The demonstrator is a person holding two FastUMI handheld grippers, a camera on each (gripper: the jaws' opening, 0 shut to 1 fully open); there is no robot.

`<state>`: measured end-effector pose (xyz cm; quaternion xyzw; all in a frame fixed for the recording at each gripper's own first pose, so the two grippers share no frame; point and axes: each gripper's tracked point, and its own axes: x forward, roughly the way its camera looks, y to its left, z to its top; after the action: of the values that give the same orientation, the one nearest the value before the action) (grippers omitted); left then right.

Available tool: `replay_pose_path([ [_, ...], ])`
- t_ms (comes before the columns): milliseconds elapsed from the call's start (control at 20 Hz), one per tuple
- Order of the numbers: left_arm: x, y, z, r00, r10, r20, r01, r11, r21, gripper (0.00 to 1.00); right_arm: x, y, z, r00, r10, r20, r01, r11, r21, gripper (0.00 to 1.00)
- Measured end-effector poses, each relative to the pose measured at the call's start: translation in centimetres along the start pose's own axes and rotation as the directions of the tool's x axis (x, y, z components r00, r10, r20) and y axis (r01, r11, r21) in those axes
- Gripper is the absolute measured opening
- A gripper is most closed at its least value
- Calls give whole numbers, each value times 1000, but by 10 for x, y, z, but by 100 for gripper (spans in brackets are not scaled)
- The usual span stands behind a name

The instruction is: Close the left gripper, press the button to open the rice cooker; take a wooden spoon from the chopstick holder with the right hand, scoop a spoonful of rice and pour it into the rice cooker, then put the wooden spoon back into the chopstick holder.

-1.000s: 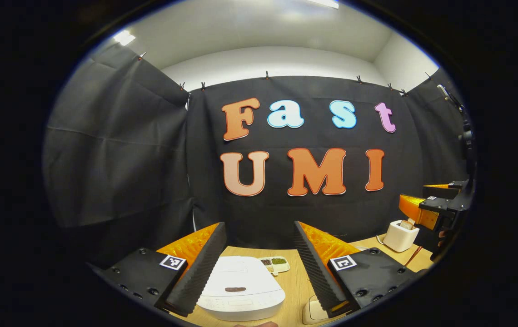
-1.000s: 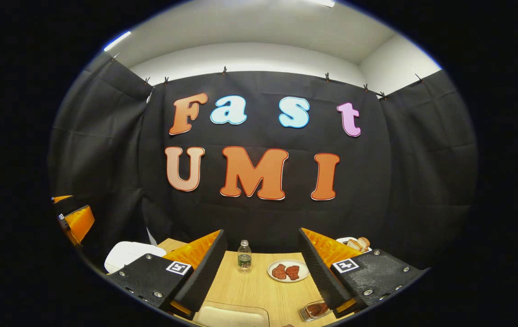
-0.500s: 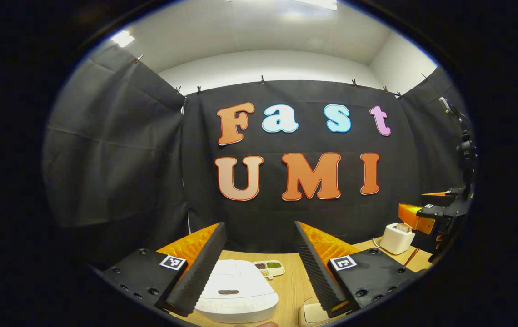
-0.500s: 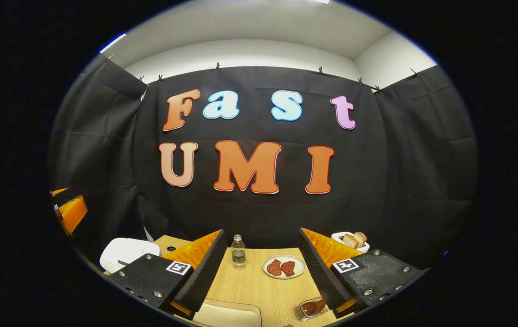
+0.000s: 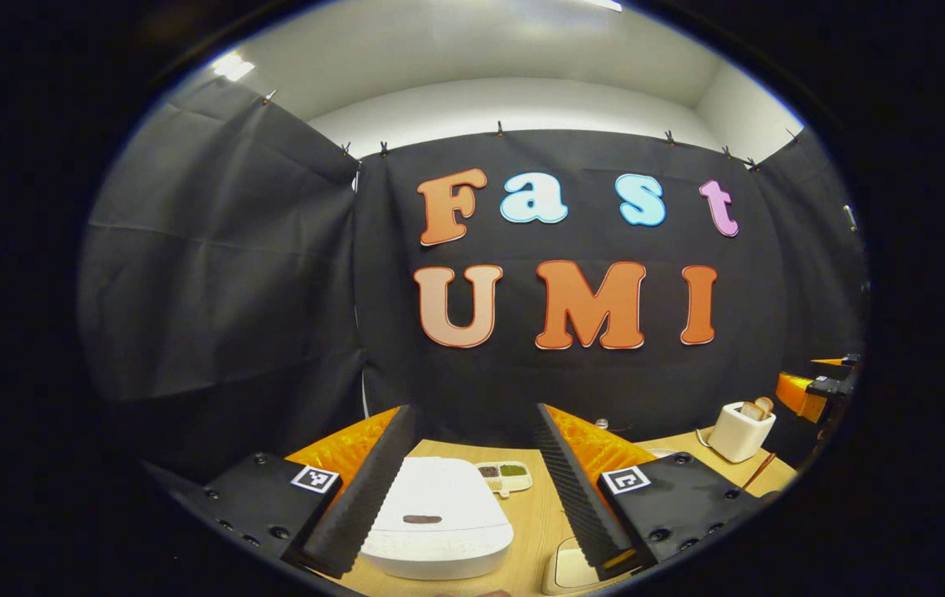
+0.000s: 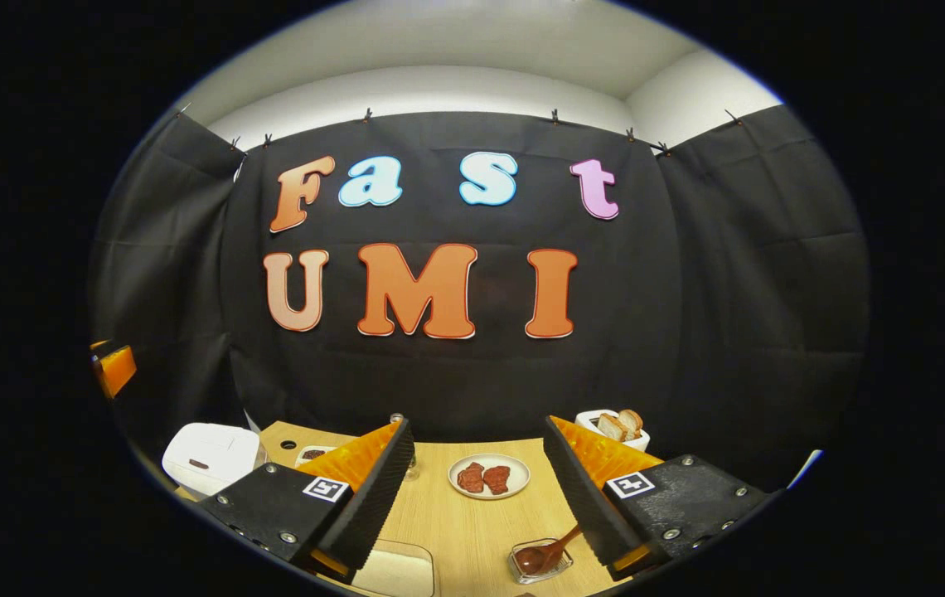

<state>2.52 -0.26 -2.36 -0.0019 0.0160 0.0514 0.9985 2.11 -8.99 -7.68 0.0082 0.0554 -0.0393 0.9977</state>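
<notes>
The white rice cooker sits with its lid down, a dark button on top, just below and between the fingers of my left gripper, which is open and holds nothing. The cooker also shows far left in the right gripper view. My right gripper is open and empty above the wooden table. A brown wooden spoon lies tilted in a small clear holder by its right finger. A pale container lies at the bottom edge.
A plate of meat stands mid-table and a white toaster with bread behind it. A divided tray of grains lies beyond the cooker. The right gripper shows at the left gripper view's right edge, past the toaster.
The right gripper view has swung right and tipped down, so the plate and cooker slid left and the spoon holder came further in. In the left gripper view the right gripper sank toward the edge.
</notes>
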Motion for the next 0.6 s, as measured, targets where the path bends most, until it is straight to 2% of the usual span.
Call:
replay_pose_path([
  [300, -1, 6, -3, 998, 53, -28, -53, 999, -4, 99, 12, -28, -12, 1000, 10, -11, -10, 1000, -2, 97],
  [400, -2, 8, -6, 997, 69, -43, -69, 998, -5, 83, 16, -37, -17, 1000, 23, -18, -23, 1000, 2, 97],
  [550, -2, 28, -10, 983, 160, -87, -162, 987, -18, 24, 21, -49, -28, 998, 44, -42, -43, 999, 8, 97],
  [600, -3, 28, -16, 979, 164, -121, -170, 985, -41, 17, 22, -53, -32, 998, 48, -51, -47, 999, 9, 97],
])
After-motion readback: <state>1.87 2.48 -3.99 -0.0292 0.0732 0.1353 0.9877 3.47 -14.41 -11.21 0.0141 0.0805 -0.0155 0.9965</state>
